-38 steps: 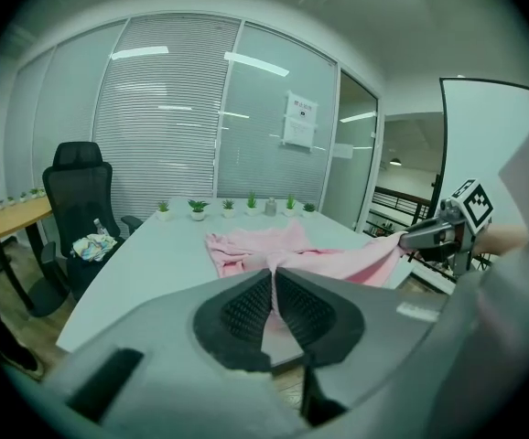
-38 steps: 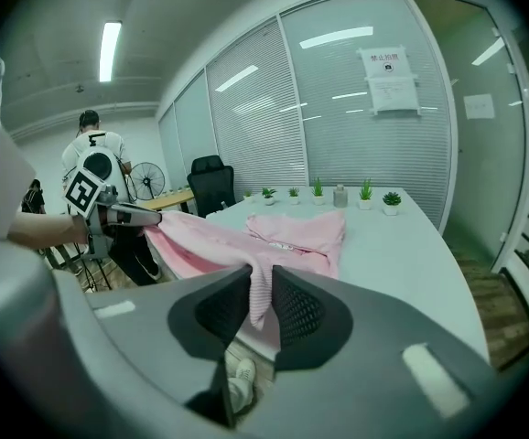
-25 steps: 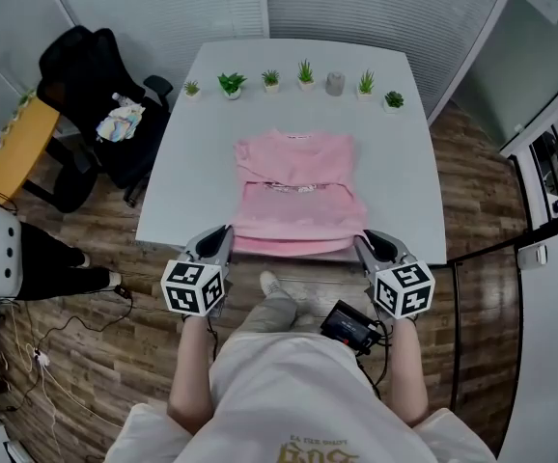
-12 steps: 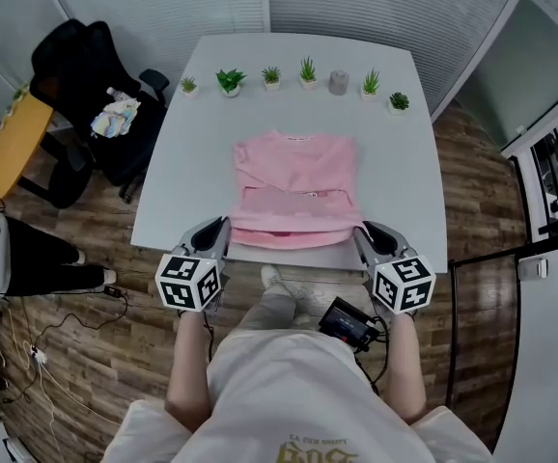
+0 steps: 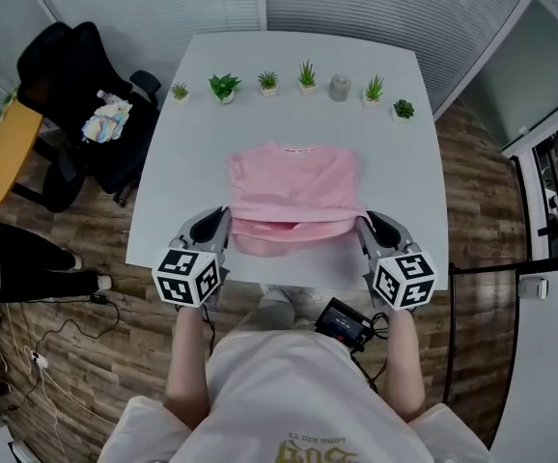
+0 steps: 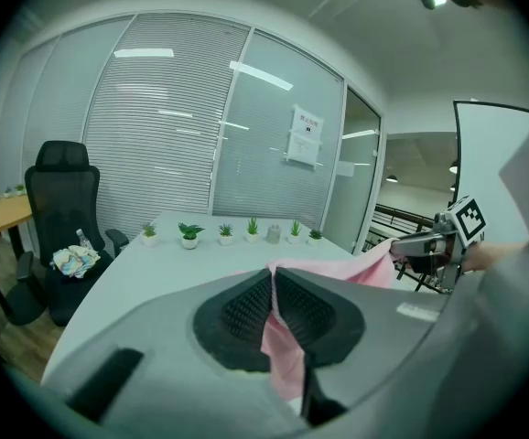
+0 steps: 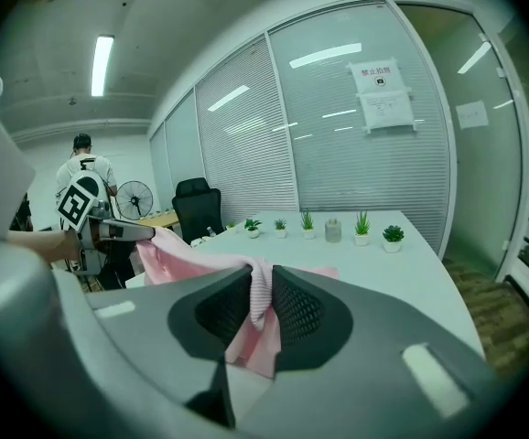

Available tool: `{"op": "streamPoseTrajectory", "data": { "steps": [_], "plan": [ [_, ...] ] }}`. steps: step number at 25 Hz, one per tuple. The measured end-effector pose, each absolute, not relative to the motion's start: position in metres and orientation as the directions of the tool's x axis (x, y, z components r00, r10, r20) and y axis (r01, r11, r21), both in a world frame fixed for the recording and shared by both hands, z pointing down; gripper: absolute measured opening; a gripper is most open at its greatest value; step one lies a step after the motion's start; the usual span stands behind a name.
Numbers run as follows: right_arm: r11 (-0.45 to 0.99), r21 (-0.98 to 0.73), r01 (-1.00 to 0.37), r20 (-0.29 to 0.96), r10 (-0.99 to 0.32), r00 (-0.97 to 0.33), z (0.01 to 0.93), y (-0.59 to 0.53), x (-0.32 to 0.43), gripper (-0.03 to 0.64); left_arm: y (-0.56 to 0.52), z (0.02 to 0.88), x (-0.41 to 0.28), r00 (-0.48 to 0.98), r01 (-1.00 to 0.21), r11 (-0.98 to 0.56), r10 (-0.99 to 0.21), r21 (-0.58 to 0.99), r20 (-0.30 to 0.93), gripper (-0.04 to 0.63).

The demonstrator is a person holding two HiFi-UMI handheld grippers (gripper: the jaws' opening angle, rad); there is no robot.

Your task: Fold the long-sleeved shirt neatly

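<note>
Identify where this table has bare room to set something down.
Bare table lies left and right of the pink shirt, and between its collar and the potted plants. Crowded: the near side, where left gripper and right gripper hold it.

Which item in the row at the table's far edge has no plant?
The plain grey container, fifth from the left; the other six are small green potted plants.

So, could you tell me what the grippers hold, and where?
The pink long-sleeved shirt: left gripper on its near-left corner, right gripper on its near-right corner.
</note>
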State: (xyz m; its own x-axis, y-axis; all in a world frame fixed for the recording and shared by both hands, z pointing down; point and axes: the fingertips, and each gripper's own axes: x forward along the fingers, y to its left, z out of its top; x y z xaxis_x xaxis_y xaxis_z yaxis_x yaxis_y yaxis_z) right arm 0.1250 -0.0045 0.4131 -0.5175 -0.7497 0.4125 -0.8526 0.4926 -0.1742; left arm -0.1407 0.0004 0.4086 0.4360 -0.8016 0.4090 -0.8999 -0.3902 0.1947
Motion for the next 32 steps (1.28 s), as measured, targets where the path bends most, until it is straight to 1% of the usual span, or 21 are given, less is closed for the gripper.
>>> {"op": "streamPoseTrajectory", "data": {
  "steps": [9,19,32],
  "plan": [
    [0.472,-0.184,-0.862,0.423,-0.754,-0.503,0.421,-0.077,0.122,0.074,-0.073,0.417,-0.142,0.44,-0.898,-0.393,-0.792,0.197,0.423,0.02],
    [0.448,-0.209,-0.869,0.46,-0.74,-0.492,0.448,-0.151,0.109,0.077,-0.148,0.455,-0.153,0.435,-0.9,-0.382,-0.763,0.209,0.478,0.02],
    [0.398,-0.225,-0.889,0.563,-0.692,-0.452,0.514,-0.22,0.105,0.078,-0.215,0.531,-0.158,0.438,-0.899,-0.344,-0.695,0.271,0.571,0.021]
  ]
}}
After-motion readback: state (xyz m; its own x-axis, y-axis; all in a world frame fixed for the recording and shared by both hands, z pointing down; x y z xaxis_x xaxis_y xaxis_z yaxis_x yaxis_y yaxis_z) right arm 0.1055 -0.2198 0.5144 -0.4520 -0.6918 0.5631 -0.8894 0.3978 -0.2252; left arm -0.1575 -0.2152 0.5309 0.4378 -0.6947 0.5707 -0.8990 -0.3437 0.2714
